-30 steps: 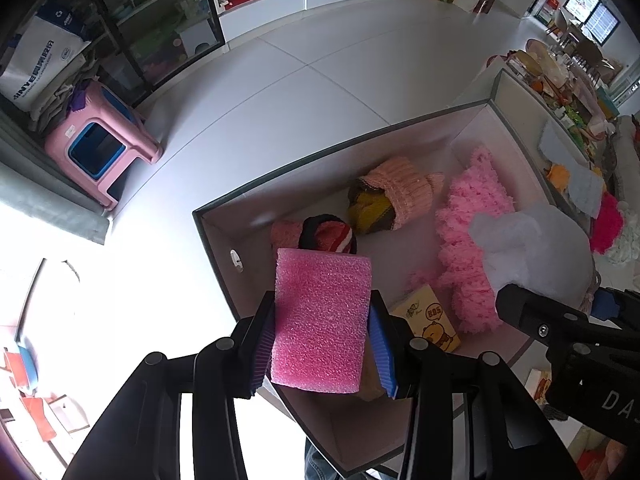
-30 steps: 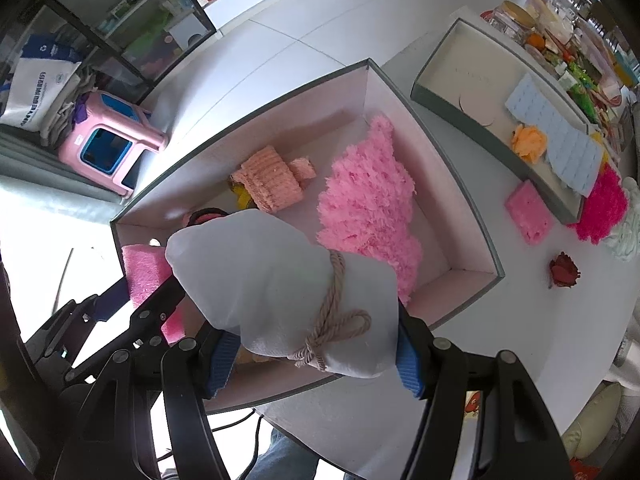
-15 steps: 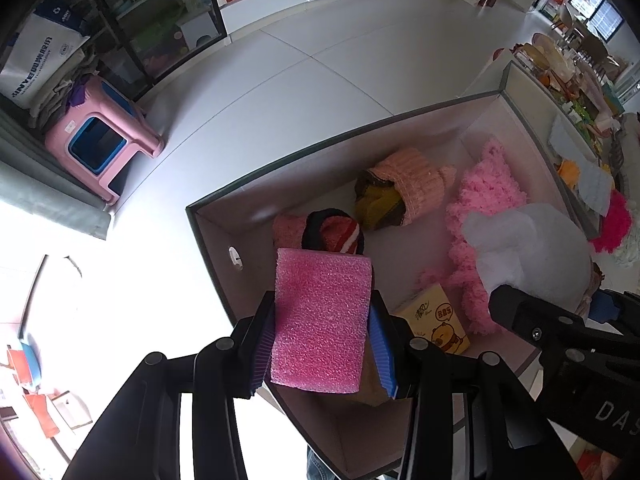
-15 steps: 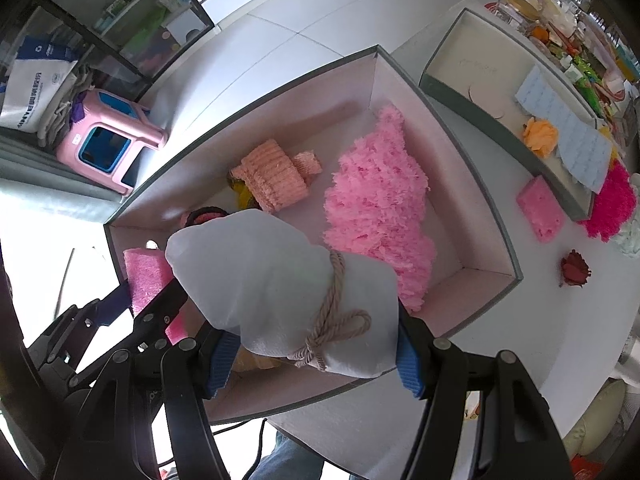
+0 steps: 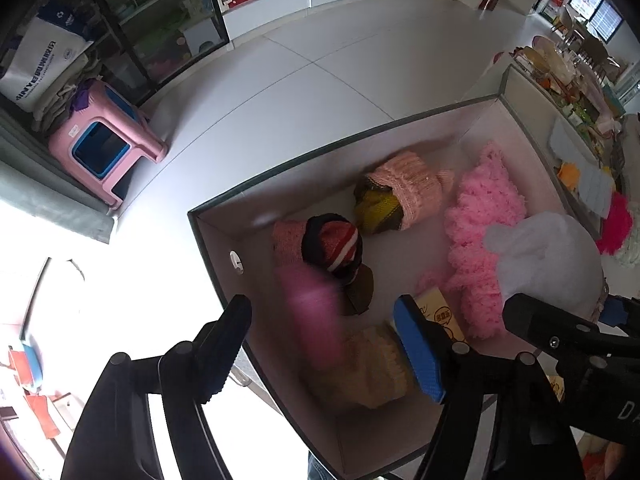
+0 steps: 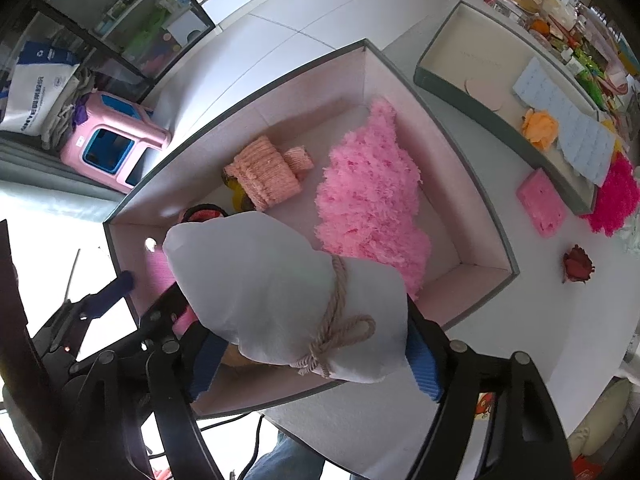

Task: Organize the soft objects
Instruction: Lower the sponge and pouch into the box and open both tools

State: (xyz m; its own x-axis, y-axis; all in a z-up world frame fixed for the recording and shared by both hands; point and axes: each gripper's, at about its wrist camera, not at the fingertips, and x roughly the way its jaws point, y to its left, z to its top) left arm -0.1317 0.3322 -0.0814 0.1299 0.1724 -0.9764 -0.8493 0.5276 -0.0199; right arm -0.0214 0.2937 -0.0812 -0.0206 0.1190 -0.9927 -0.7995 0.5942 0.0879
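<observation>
My left gripper (image 5: 320,320) is open over the near left corner of the storage box (image 5: 216,248). The pink foam sponge (image 5: 312,312) is blurred, dropping free between the jaws into the box. My right gripper (image 6: 308,356) is shut on a white cloth pouch (image 6: 280,288) tied with a beige cord, held above the box's near side; the pouch also shows in the left wrist view (image 5: 548,256). In the box lie a fluffy pink piece (image 6: 372,208), a pink knit hat (image 6: 264,176) and a striped hat (image 5: 336,244).
A cream knit item (image 5: 372,364) and a small yellow pack (image 5: 440,316) lie near the box's front wall. On the table to the right are a box lid (image 6: 480,64), a pink sponge (image 6: 540,204), a dried rose (image 6: 578,266) and a magenta puff (image 6: 618,196). A pink stool (image 5: 100,144) stands on the floor.
My left gripper has opened and let go of the pink sponge, which is falling into the box. The right gripper still holds the white pouch in about the same place.
</observation>
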